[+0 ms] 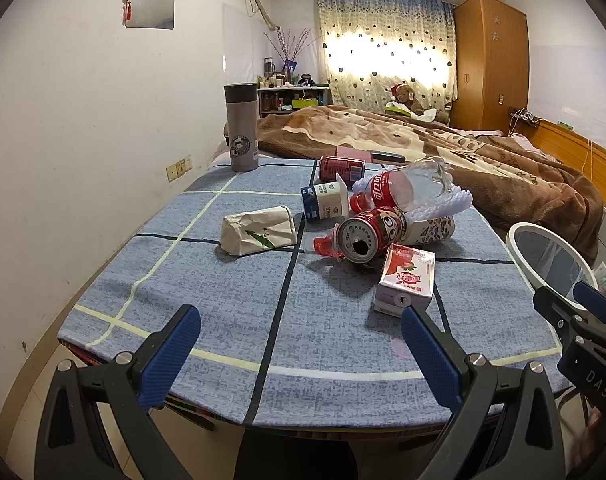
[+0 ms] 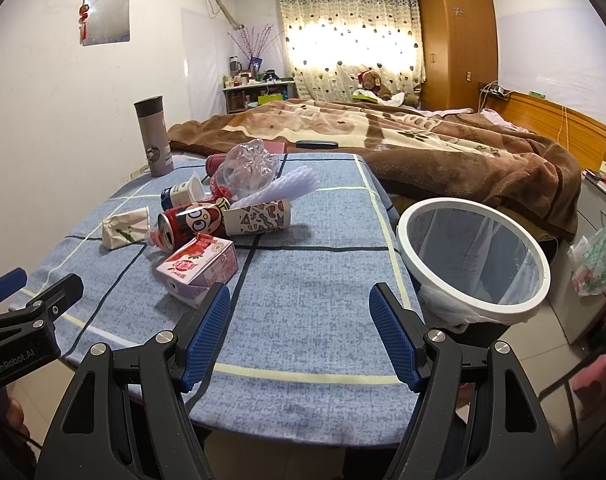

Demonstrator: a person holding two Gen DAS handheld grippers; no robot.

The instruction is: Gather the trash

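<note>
Here both the left claw [image 1: 299, 328] and right claw [image 2: 299, 306] hover wide apart, empty, above the table [image 1: 223, 320].

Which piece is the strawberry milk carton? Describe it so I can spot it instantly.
On the blue checked table, find the trash pile. The strawberry milk carton lies at its near edge, just before the cartoon can. It is the only pink-and-white box.

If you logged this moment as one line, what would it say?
left gripper: open, empty | right gripper: open, empty | strawberry milk carton: nearest trash on table | bin: beside table, lined | nothing picked up
</note>
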